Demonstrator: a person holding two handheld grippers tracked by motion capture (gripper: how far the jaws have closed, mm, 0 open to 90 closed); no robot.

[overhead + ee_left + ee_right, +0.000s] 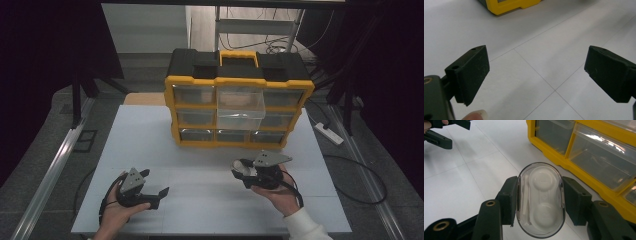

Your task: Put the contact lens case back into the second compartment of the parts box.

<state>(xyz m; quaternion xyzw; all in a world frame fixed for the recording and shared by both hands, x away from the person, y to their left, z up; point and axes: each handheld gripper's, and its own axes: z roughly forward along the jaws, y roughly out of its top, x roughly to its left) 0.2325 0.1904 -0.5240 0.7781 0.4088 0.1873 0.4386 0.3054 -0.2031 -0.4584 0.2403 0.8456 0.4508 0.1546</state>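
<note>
1. My right hand-held gripper (539,202) clamps a clear oval plastic contact-lens case (540,200), lower centre of its view; my left hand-held gripper (536,75) hangs released, empty.
2. Risk: the smooth, rounded shell could squirt from the pads, or clip the open clear drawer (241,111) of the yellow-and-black drawer organiser (239,100).
3. White bench (150,145); dark room, cables on the floor.

txt: none legible | organizer (239,82): no label/brand readable, maybe too small | case (540,198): unmarked
</note>
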